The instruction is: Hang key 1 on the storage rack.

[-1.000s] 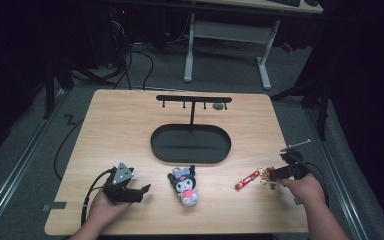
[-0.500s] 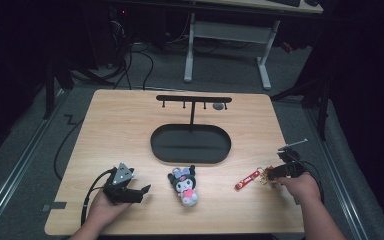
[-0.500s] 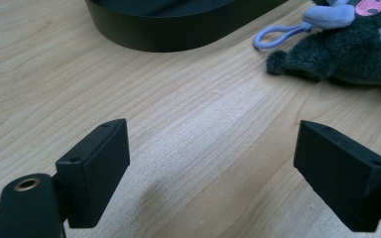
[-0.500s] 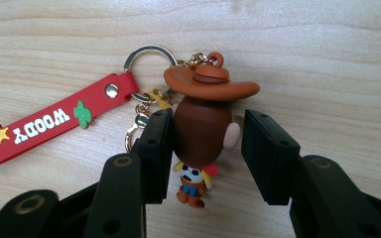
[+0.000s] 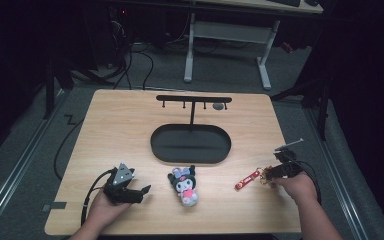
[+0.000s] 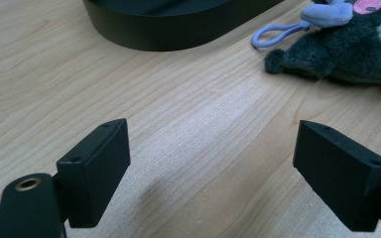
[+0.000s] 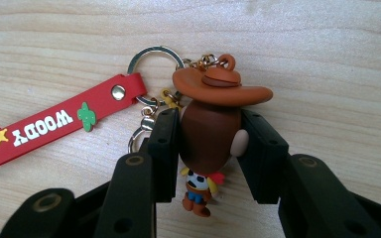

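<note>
- Right tongs (image 7: pixel 209 148) have just been closing and now clamp the cowboy figure (image 7: pixel 209 136) by its head, one pad on each side, brown hair between them.
- Figure's long axis runs along the tongs in the right gripper view: hat (image 7: pixel 222 87) points away from the camera, boots toward it, small body hanging below the pads.
- The hat has a loop on top, linked by a short gold chain to the key ring (image 7: pixel 154 74).
- Red strap (image 7: pixel 54 126) reads "WOODY", with a green cactus and a yellow star; it is riveted to the same ring and runs out to the left and slightly toward the camera in that view, lying flat on the counter (image 7: pixel 327 59).
- High view: the keychain sits near the counter's right front edge, strap (image 5: pixel 247 179) stretching toward the counter's middle, its long axis slightly diagonal, figure end at the right tongs (image 5: pixel 274 173).
- Left tongs (image 6: pixel 213 173) are wide apart, nothing between the pads, just bare wood. In the high view they (image 5: pixel 142 192) rest low at the left front of the counter, pointing right toward the plush.
- Plush toy (image 5: pixel 185 183) lies between the two hands, near the front, its lilac clip (image 6: pixel 275 33) on the side toward the tray.
- Black oval tray (image 5: pixel 190 145) with its hook rack (image 5: pixel 193 100) stands behind it at mid-counter.
</note>
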`<state>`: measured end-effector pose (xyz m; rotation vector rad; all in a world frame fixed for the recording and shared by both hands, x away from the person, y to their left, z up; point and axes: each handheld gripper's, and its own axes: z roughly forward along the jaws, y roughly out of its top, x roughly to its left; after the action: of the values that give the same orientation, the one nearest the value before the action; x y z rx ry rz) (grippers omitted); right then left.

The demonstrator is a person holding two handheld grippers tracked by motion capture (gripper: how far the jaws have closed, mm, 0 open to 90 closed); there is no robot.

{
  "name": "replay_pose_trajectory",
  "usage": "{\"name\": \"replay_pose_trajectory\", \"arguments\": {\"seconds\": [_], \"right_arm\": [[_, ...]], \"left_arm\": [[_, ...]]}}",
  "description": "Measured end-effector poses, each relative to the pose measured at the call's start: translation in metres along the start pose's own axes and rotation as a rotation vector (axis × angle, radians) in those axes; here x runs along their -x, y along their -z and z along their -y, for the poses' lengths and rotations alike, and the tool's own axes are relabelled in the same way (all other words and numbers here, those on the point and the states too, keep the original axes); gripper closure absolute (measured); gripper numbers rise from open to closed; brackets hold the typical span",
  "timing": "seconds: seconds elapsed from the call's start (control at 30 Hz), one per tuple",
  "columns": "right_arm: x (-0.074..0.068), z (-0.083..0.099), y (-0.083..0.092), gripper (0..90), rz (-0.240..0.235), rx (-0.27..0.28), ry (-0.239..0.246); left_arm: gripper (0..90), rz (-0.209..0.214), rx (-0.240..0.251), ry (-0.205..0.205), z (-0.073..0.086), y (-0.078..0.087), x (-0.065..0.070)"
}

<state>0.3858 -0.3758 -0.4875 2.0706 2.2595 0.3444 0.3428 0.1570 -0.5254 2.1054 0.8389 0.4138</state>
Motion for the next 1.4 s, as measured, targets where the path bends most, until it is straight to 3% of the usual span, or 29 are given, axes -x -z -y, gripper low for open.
{"name": "replay_pose_trajectory", "arguments": {"seconds": [0.37,0.7,0.9,1.07,1.4], "right_arm": [[-0.008,-0.002,0.009,64.7,0.025,0.011,0.049],[-0.028,-0.001,0.04,65.1,0.03,-0.007,0.126],[-0.041,-0.002,0.07,65.2,0.051,-0.01,0.186],[-0.049,-0.002,0.085,65.3,0.06,-0.005,0.207],[-0.068,-0.006,0.111,65.3,0.035,-0.002,0.254]], "left_arm": [[15.1,0.004,-0.011,-0.002,0.0,-0.001,0.0],[15.1,0.008,-0.009,-0.005,0.0,-0.001,0.002],[15.1,0.013,-0.009,-0.006,0.0,-0.002,0.002],[15.1,0.014,-0.007,-0.006,0.0,-0.002,0.002],[15.1,0.02,-0.012,-0.009,0.0,-0.002,0.003]]}}
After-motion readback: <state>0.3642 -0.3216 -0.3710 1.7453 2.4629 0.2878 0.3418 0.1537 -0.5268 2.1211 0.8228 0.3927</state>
